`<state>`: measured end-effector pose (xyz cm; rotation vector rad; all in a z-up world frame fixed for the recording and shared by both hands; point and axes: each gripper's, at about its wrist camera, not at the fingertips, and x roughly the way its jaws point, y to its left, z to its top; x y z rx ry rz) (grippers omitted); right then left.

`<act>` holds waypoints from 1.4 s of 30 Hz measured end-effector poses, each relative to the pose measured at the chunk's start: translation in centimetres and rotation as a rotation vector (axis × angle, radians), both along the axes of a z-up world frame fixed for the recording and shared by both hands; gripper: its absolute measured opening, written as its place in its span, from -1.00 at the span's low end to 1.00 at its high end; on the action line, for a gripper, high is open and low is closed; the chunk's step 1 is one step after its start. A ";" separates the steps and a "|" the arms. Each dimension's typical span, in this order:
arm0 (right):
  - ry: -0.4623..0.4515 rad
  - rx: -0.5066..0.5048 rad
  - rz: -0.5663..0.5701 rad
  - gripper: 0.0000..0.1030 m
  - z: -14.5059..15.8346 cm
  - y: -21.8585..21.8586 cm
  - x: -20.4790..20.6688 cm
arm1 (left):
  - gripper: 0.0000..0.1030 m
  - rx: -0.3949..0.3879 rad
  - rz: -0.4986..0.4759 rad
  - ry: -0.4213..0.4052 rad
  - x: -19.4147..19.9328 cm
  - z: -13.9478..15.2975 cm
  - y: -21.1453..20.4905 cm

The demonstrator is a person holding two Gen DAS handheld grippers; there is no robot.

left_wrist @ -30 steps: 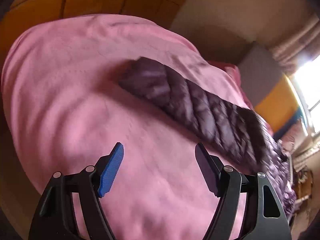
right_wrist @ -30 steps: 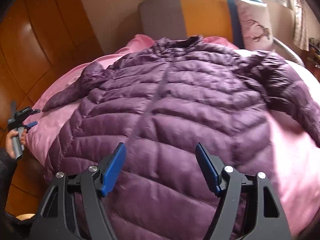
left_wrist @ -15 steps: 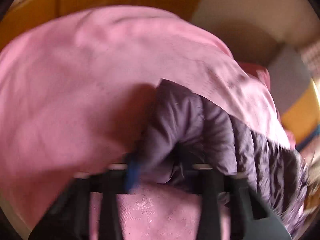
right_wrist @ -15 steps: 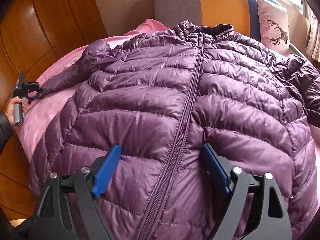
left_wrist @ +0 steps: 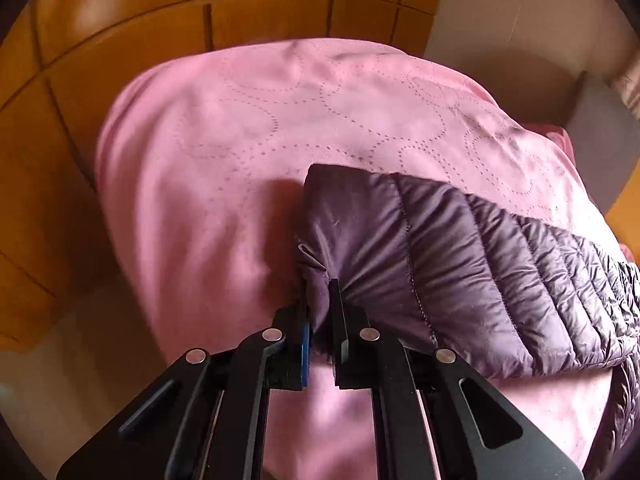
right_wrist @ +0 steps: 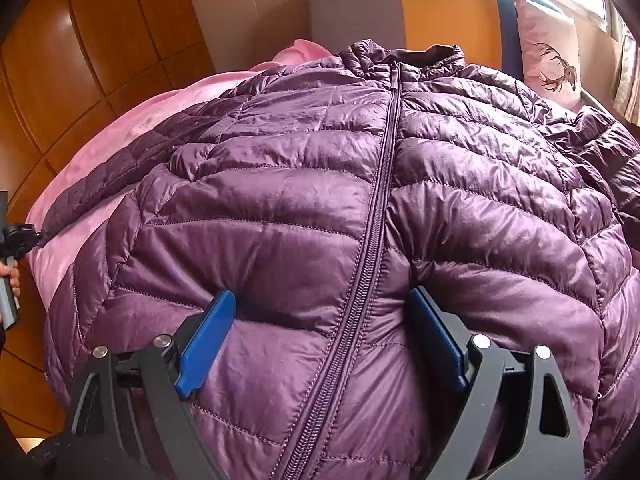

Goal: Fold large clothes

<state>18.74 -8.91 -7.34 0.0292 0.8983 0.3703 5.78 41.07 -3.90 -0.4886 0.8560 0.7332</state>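
Jacket (right_wrist: 304,216): a purple quilted puffer, lying front side up on the pink bedspread (left_wrist: 248,120), which it covers almost from edge to edge in my right wrist view.
Surface: shiny fabric, stitched in horizontal channels that puff between the seams; finely wrinkled along the sleeve.
Zipper (right_wrist: 376,208): closed, running from the collar (right_wrist: 416,54) down the middle of the chest and passing between my right fingers.
Collar: short and upright, at the far end near the headboard (right_wrist: 440,4).
Sleeve (left_wrist: 460,256): my left-side one stretches out flat from the shoulder across the bedspread toward the bed's edge; its cuff end is bunched where I hold it.
Other sleeve (right_wrist: 600,140): crumpled at the far right, just beside the pillow (right_wrist: 548,64) with the deer print.
Left gripper (left_wrist: 318,300): my fingers are pressed nearly together, pinching a fold of the cuff; the fabric fills the narrow gap between them.
Right gripper (right_wrist: 320,308): my fingers are spread wide, tips resting against the lower front of the jacket, one on each side of the zipper, clamping nothing.
Right fingers (right_wrist: 208,336): blue pads facing inward, the padding bulging between them.
Surroundings: wooden floor (left_wrist: 120,32) beyond the bed's edge.
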 end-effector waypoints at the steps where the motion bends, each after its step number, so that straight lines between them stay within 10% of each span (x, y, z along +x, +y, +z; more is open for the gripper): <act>1: -0.004 0.002 -0.003 0.70 0.0 -0.1 0.0 | -0.82 -0.008 0.021 -0.004 -0.2 0.0 -0.1; 6: -0.012 0.018 0.001 0.72 0.2 -0.3 -0.4 | 0.58 0.042 0.120 -0.055 -2.5 2.1 -1.5; 14: 0.012 0.227 -0.099 0.65 3.1 -6.6 -1.7 | 0.58 0.090 -0.111 -0.246 -1.7 7.6 -10.4; 24: -0.017 0.450 -0.924 0.40 3.0 -35.1 -10.3 | 0.58 -0.001 -0.825 -0.284 6.2 5.5 -33.7; 29: -0.055 0.620 -1.213 0.40 1.0 -44.7 -13.7 | 0.58 -0.008 -0.978 -0.248 7.6 3.7 -41.0; 34: -0.070 0.655 -1.275 0.44 0.8 -47.9 -12.1 | 0.58 0.021 -1.034 -0.164 8.9 1.5 -44.5; 35: -0.062 0.624 -1.267 0.38 1.2 -48.0 -11.5 | 0.58 0.014 -1.038 -0.143 9.2 1.0 -44.7; 38: -0.017 0.542 -1.191 -0.74 2.7 -47.7 -9.8 | 0.64 0.003 -1.031 -0.094 10.2 -1.2 -44.9; 42: -0.148 0.331 -1.168 -0.91 7.5 -45.3 -13.1 | 0.67 0.006 -1.017 -0.090 10.4 -1.7 -45.0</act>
